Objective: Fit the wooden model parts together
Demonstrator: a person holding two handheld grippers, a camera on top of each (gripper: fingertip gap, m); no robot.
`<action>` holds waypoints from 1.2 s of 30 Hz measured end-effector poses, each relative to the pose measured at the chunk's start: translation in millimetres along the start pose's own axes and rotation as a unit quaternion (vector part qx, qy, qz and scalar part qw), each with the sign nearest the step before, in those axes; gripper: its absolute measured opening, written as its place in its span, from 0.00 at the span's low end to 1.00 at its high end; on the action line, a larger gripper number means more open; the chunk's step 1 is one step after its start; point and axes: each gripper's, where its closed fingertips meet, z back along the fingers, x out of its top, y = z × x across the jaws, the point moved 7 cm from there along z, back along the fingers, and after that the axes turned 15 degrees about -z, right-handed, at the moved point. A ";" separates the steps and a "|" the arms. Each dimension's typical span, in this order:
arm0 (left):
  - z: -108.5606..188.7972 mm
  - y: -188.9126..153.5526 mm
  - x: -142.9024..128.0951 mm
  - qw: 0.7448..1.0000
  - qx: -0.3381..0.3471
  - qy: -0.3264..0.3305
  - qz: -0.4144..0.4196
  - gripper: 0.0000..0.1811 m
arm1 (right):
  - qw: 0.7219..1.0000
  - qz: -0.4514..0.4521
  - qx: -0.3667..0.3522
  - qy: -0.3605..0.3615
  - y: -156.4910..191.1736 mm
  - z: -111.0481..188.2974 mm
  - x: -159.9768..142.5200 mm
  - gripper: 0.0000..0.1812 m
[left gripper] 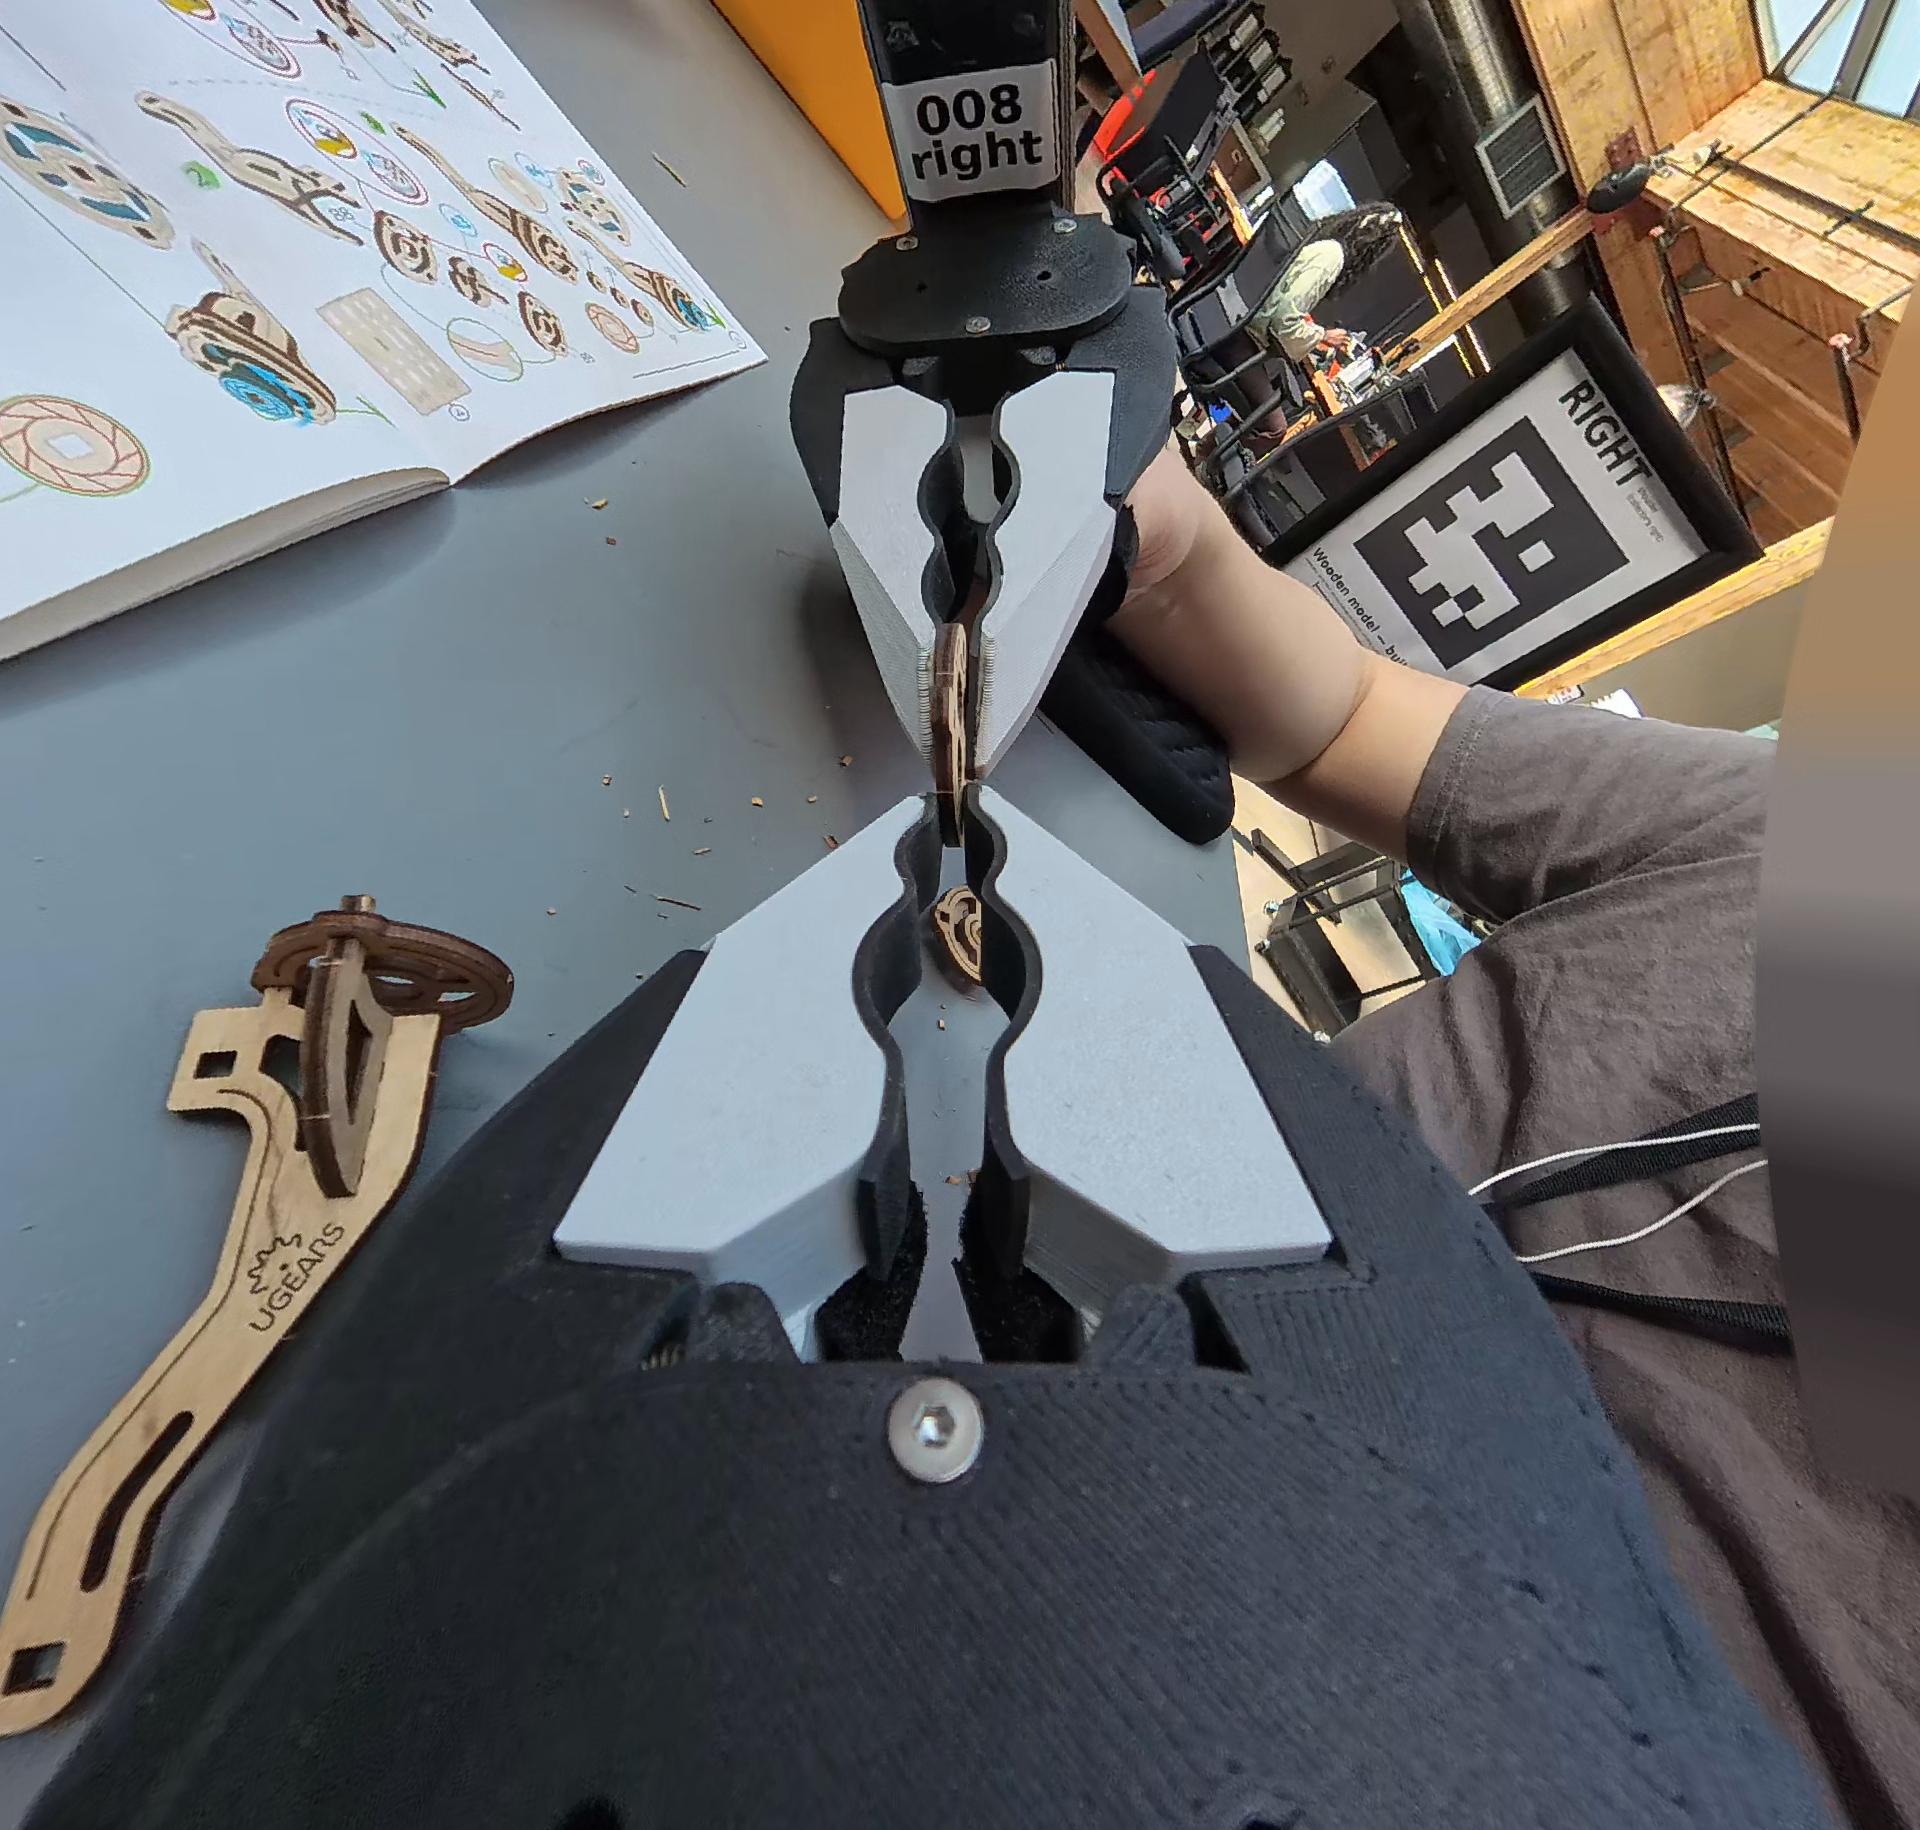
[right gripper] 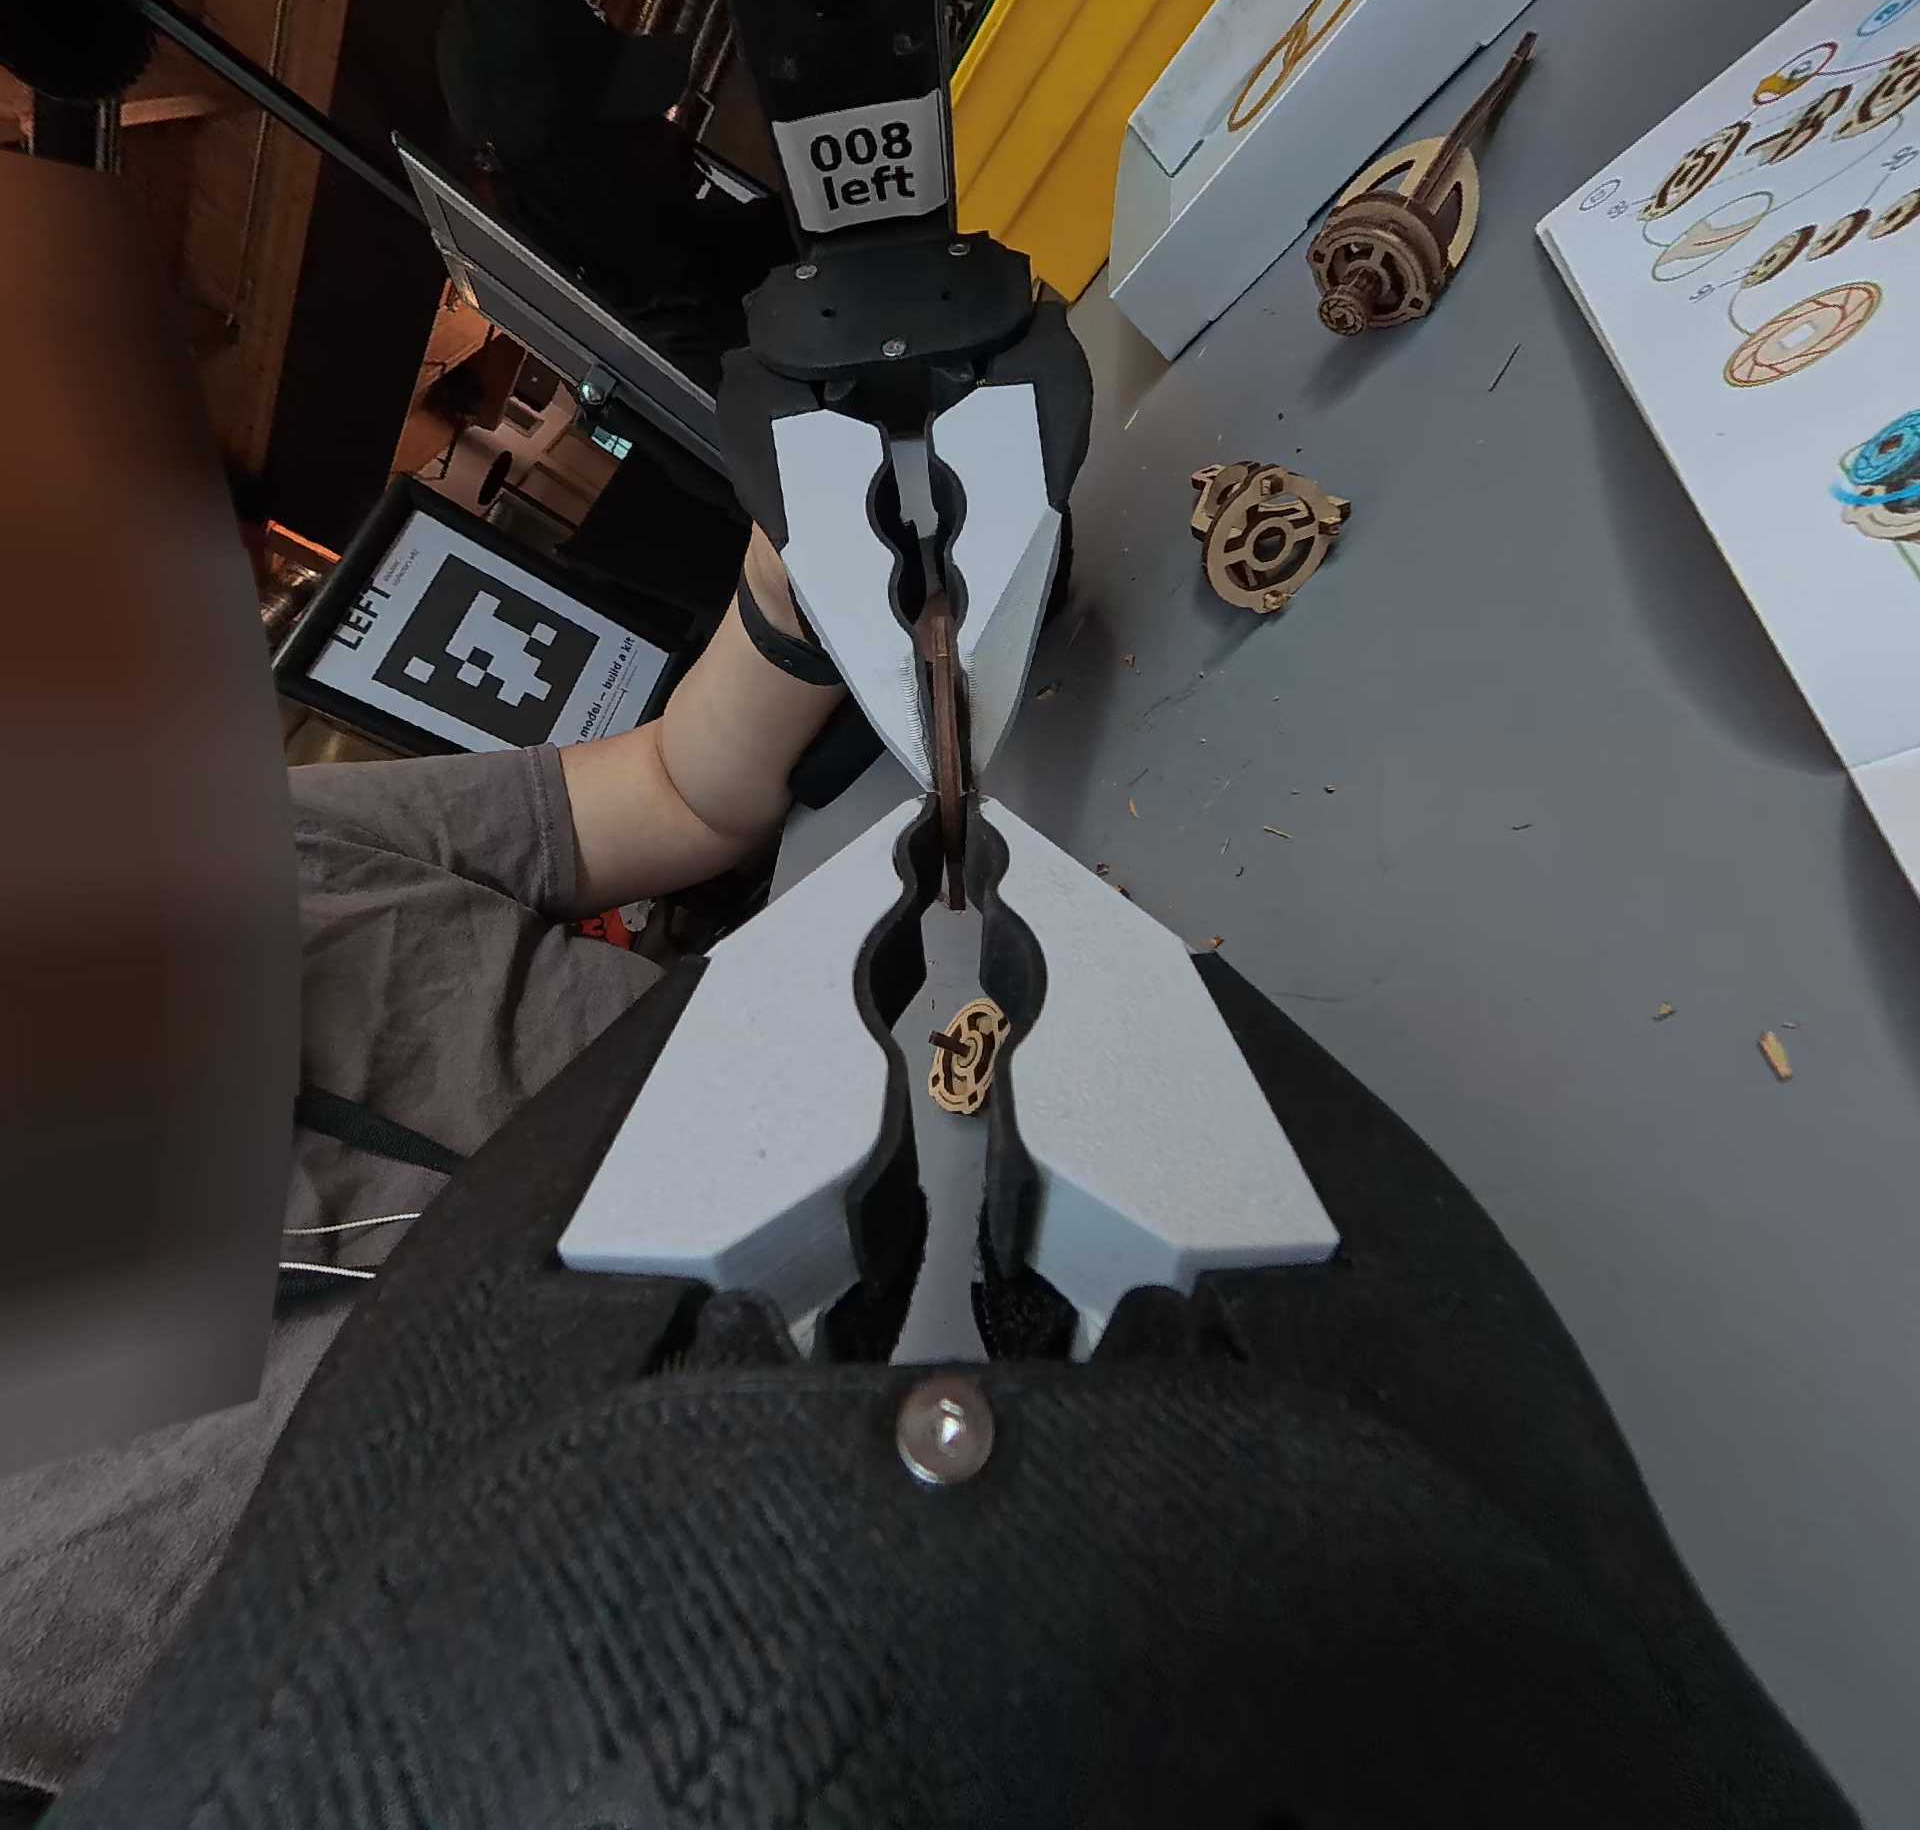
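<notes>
Two hand-held grippers meet tip to tip above a grey table (left gripper: 416, 741), each clamped edge-on to a thin wooden disc. In the left wrist view, the left gripper (left gripper: 948, 812) pinches the near edge of a wooden disc (left gripper: 948, 710), while the right gripper (left gripper: 956, 731), coming from the far side, closes on the same stack of wood. The right wrist view shows the mirror of it: the right gripper (right gripper: 945, 812) nips a dark wooden disc (right gripper: 945, 741) that runs on into the left gripper (right gripper: 943, 741) opposite.

Whether this is one piece or two pressed face to face cannot be told — the discs stand edge-on to both cameras. Their flat faces lie along the line joining the grippers, so any seating push would likely run across that line, neither hand nearer than the other.

A small pale cog (right gripper: 968, 1055) lies on the table beneath the right gripper's fingers. A long wooden lever assembly (left gripper: 208, 1261) rests at near left, the instruction booklet (left gripper: 260, 274) beyond it — with a hub assembly (right gripper: 1377, 248) and an open gear piece (right gripper: 1262, 539) lying apart.
</notes>
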 end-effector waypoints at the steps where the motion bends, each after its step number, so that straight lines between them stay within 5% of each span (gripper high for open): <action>1: 0.2 -0.3 0.3 1.000 -0.001 0.000 0.000 0.00 | 1.000 0.000 0.002 0.000 0.4 0.0 0.1 0.00; 36: -2.1 0.9 -7.1 0.999 0.007 0.042 0.007 0.00 | 0.998 0.032 -0.047 0.028 -4.4 -7.7 -4.8 0.02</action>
